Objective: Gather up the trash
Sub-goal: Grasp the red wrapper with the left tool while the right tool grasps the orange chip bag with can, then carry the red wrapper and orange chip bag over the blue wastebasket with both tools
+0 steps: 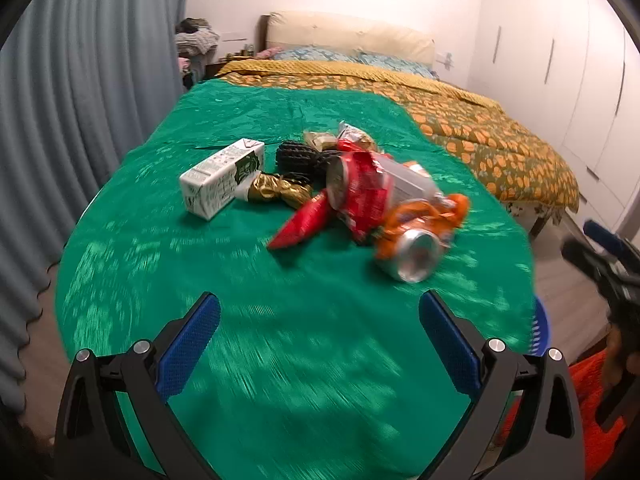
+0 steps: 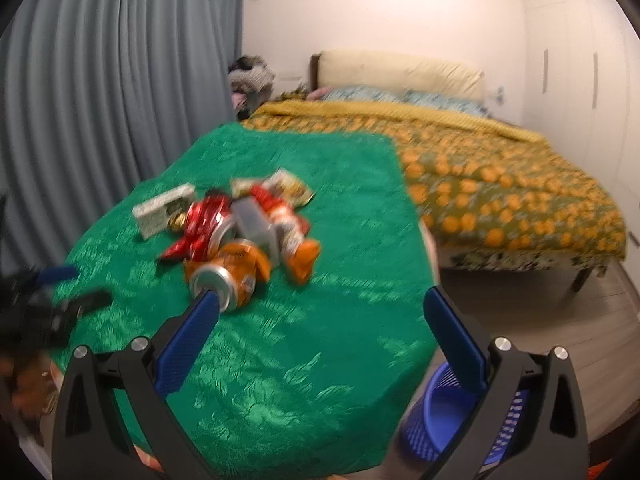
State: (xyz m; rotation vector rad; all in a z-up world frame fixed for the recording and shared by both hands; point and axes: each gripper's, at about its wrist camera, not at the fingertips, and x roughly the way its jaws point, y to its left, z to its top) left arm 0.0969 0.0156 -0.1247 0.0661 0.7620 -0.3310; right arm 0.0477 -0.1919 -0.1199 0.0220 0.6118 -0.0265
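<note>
While both grippers hang over the green cloth (image 1: 248,280), the left gripper (image 1: 319,322) and the right gripper (image 2: 320,320) each stand wide apart and hold nothing. Seen from the left wrist, the trash heap lies at about 12 o'clock: an orange can (image 1: 416,246) nearest, a red can (image 1: 356,188) behind it, a white carton (image 1: 222,178) at 11 o'clock. From the right wrist, a blue basket (image 2: 436,420) sits on the floor at 5 o'clock, beside the cloth's edge.
</note>
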